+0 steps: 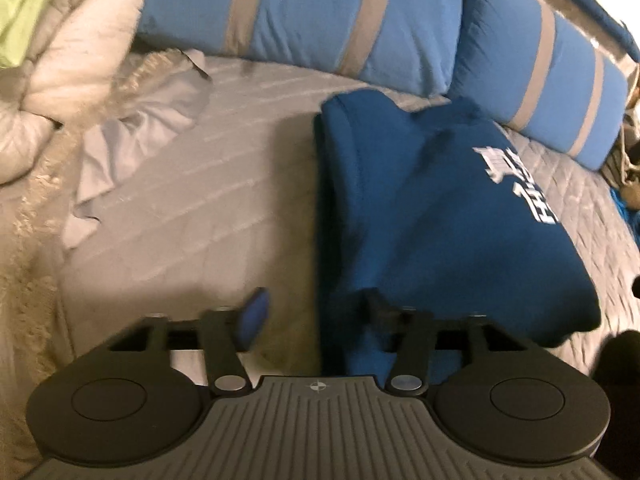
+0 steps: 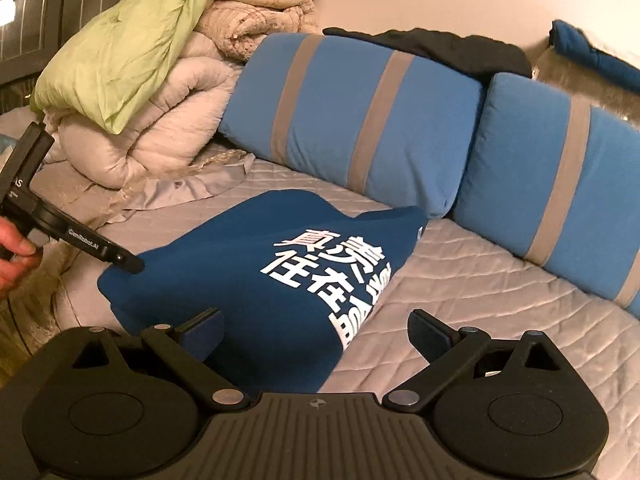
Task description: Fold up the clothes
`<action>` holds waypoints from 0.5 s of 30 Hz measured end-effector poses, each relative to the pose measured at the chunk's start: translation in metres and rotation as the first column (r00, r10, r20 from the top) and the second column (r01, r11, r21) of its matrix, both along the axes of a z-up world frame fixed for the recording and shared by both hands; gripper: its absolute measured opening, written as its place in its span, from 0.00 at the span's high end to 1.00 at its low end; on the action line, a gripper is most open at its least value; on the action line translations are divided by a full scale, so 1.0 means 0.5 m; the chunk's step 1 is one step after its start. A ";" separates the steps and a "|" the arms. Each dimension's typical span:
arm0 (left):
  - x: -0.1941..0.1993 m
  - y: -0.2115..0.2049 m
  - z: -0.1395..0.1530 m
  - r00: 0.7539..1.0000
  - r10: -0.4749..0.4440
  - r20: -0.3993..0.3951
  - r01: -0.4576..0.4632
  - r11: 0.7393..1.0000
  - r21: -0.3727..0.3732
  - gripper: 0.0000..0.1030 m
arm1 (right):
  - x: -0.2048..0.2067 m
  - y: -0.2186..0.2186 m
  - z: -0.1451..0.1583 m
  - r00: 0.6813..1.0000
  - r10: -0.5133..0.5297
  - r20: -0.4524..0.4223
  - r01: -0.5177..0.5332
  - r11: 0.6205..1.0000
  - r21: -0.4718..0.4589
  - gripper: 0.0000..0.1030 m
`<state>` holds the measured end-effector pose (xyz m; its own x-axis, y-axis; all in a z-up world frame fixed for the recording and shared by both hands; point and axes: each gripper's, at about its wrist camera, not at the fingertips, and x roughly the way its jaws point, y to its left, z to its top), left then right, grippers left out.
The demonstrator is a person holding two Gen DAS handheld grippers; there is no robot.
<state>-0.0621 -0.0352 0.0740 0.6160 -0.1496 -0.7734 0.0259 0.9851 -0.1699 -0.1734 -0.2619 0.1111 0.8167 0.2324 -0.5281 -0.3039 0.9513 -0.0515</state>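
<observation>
Left gripper (image 1: 316,316): nearest in the left wrist view, fingers released with a gap between them; the left edge of the shirt lies in that gap, and the pads do not press on it.
Right gripper (image 2: 316,332): nearest in the right wrist view, fingers spread wide over the shirt's near corner, gripping nothing.
Person's hand (image 2: 14,252): at the left edge of the right wrist view, holding the left gripper's handle.
Blue shirt (image 2: 248,280): folded into a compact block with white printed characters on top, lying flat on the bed just beyond both grippers; its far end looks slightly humped, though blur makes this uncertain.
Bed (image 1: 208,208): grey quilted cover, under the shirt.
Crumpled grey cloth (image 1: 132,136): left of the shirt, apart from it.
Two pillows (image 2: 352,116): blue with grey stripes, side by side behind the shirt.
Rolled quilts (image 2: 132,92): pale bundle with a green cover, far left.
</observation>
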 end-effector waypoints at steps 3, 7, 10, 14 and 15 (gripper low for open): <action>0.005 0.036 -0.001 1.000 -0.003 -0.012 0.001 0.980 -0.198 0.34 | -0.002 -0.007 0.002 1.000 -0.022 0.012 0.022 1.000 -0.004 0.04; 0.022 0.069 -0.027 0.998 -0.012 -0.056 -0.011 0.918 -0.396 0.25 | -0.003 -0.024 0.008 0.992 -0.113 0.056 0.111 0.993 0.028 0.04; 0.038 0.072 -0.061 0.992 -0.030 -0.124 -0.023 0.914 -0.406 0.24 | 0.001 -0.044 0.014 0.984 -0.171 0.057 0.167 0.984 0.065 0.04; 0.043 0.082 -0.096 0.985 -0.038 -0.167 -0.042 0.891 -0.453 0.24 | -0.004 -0.073 0.021 0.967 -0.244 0.067 0.237 0.966 0.102 0.04; 0.042 0.087 -0.102 0.984 -0.043 -0.173 -0.047 0.874 -0.484 0.24 | -0.008 -0.082 0.022 0.962 -0.264 0.067 0.255 0.960 0.118 0.03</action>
